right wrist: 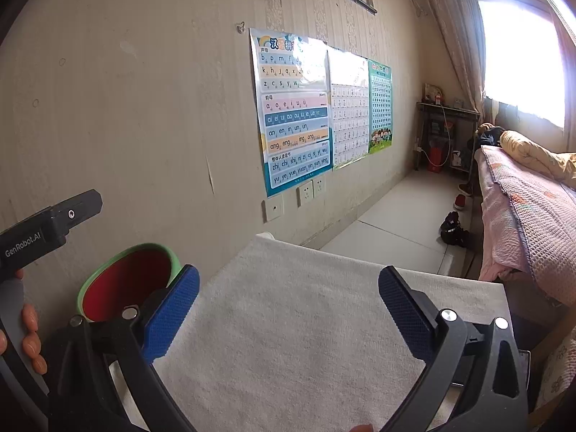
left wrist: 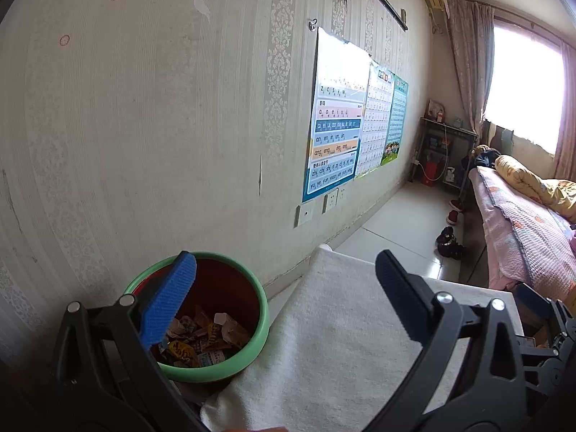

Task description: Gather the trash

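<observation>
**Both hand-held grippers spread over the bench, trash in the bin**

Left wrist view: the left hand-held gripper [left wrist: 286, 270] has its fingers wide apart and holds nothing. Its blue finger [left wrist: 169, 302] hangs over the bin [left wrist: 261, 327], a green-rimmed pail with a red inside that stands against the wall [left wrist: 144, 126], just beside the bench [left wrist: 324, 324]. Trash [left wrist: 205, 342], a heap of crumpled wrappers, lies at the bottom of the bin. The bench top, covered by a white towel, is bare between the fingers. On the wall hang three posters [left wrist: 334, 122], with sockets [left wrist: 331, 199] below them. Further off, shoes [left wrist: 448, 241] lie on the floor [left wrist: 403, 216] beside a bed [left wrist: 522, 223]; a shelf [left wrist: 444, 151] stands under the window [left wrist: 522, 86].

Right wrist view: the right hand-held gripper [right wrist: 288, 286] is likewise spread apart and empty above the towel. The bin shows at left past its blue finger [right wrist: 169, 313], only the red inner wall visible, so the trash is hidden. At the far left, the other gripper's grey body [right wrist: 46, 226] juts in, with a person's fingers [right wrist: 32, 338] around its handle.
</observation>
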`<state>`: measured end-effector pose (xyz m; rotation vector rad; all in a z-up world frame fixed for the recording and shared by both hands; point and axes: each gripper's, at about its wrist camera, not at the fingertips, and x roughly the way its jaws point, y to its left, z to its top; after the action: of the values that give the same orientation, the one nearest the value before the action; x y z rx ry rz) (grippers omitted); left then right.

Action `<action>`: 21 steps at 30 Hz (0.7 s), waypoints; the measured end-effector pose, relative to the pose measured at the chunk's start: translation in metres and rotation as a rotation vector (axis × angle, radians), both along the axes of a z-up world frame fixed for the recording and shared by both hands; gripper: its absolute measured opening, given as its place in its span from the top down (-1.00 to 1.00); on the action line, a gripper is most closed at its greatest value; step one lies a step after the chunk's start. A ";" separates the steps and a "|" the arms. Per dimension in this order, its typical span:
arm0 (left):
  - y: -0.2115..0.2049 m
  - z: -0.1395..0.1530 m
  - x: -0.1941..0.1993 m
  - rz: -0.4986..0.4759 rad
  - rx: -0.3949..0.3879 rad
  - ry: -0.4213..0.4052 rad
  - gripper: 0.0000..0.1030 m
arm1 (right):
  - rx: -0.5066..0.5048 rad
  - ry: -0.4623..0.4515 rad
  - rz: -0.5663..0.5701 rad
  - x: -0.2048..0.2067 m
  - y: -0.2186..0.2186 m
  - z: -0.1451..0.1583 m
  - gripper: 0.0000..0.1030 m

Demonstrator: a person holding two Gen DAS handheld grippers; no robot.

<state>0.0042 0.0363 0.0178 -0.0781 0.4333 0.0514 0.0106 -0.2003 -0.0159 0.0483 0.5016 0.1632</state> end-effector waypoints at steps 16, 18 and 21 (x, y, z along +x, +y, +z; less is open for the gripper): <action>0.000 -0.003 0.000 -0.007 0.007 0.011 -0.90 | -0.002 0.015 0.000 0.003 0.002 -0.003 -0.87; 0.000 -0.003 0.001 -0.008 0.008 0.013 -0.90 | -0.003 0.019 -0.001 0.004 0.002 -0.004 -0.87; 0.000 -0.003 0.001 -0.007 0.008 0.013 -0.90 | -0.004 0.027 -0.003 0.005 0.002 -0.006 -0.87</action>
<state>0.0057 0.0361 0.0148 -0.0685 0.4460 0.0466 0.0152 -0.1986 -0.0218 0.0478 0.5289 0.1592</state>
